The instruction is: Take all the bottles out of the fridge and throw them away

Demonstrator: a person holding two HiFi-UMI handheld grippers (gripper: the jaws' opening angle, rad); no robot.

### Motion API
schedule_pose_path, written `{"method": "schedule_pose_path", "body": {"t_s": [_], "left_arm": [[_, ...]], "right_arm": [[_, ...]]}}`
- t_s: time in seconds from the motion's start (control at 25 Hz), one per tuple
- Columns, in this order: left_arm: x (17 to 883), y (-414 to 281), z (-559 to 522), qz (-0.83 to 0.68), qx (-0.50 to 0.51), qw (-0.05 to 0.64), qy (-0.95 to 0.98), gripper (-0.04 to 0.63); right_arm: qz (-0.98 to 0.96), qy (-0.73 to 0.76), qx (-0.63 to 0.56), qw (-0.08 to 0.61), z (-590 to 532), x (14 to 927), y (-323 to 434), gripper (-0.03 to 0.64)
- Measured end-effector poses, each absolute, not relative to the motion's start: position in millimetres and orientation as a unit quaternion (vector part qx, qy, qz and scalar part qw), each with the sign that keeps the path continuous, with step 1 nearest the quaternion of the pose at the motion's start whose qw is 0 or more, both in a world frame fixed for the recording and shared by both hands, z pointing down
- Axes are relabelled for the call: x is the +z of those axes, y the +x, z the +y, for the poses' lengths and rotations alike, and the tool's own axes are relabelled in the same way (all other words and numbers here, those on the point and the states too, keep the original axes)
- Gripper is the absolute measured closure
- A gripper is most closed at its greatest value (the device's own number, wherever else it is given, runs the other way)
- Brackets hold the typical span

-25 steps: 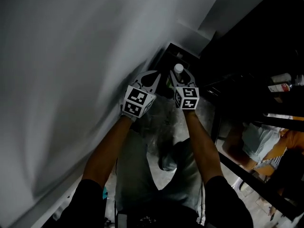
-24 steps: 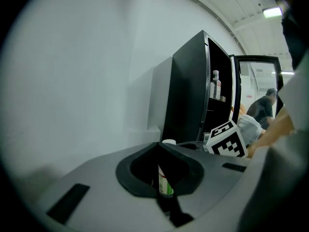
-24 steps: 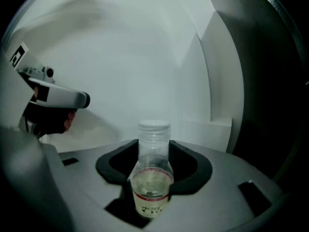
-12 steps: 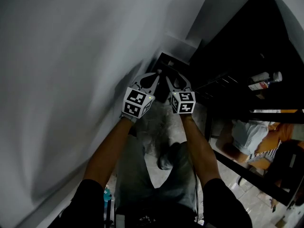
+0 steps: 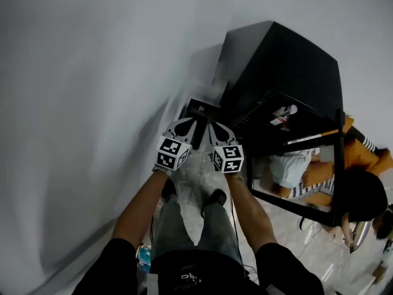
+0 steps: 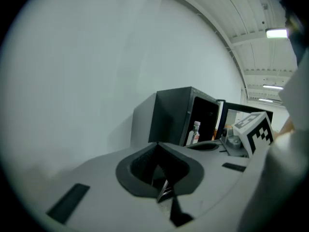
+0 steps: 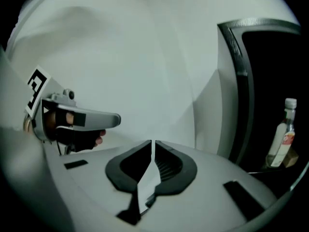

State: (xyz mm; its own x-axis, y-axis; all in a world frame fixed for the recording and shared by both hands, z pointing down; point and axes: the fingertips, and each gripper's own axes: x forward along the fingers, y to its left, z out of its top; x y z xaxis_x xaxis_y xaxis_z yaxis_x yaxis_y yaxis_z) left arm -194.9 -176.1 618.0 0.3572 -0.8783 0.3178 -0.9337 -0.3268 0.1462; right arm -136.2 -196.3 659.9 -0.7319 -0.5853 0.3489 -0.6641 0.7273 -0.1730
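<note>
One bottle point(image 6: 195, 132) stands inside the fridge point(image 6: 169, 112), well beyond the left gripper's point(image 6: 157, 144) fingers point(image 6: 134, 168).

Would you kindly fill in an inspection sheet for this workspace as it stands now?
Surface: pale marbled floor.
Job's things: black fridge, door open; one bottle upright inside.
Clutter: dark box against the wall; small blue item by the feet.
Grippers: left gripper shut, empty; right gripper jaws have just been closing, all but together, nothing between them.
Cables: thin lead, apparently, beside the leg.
Surroundings: white wall; second person beside the fridge door.
</note>
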Motion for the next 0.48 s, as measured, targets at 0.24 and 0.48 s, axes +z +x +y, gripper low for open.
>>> {"method": "schedule_pose_path", "body": {"t_s": [0.24, 0.48], "left_arm": [[540.9, -173.0, -153.1, -0.541, 0.095, 0.153, 0.822, 0.594], [503.7, -139.0, -136.5, -0.52, 0.092, 0.146, 0.837, 0.594]], "right_arm": [[-0.911, 0.362, 0.155, 0.123, -177.8, 560.8, -106.0, 0.609], [-0.905, 0.387, 0.139, 0.112, -159.8, 500.5, -61.6, 0.609]]}}
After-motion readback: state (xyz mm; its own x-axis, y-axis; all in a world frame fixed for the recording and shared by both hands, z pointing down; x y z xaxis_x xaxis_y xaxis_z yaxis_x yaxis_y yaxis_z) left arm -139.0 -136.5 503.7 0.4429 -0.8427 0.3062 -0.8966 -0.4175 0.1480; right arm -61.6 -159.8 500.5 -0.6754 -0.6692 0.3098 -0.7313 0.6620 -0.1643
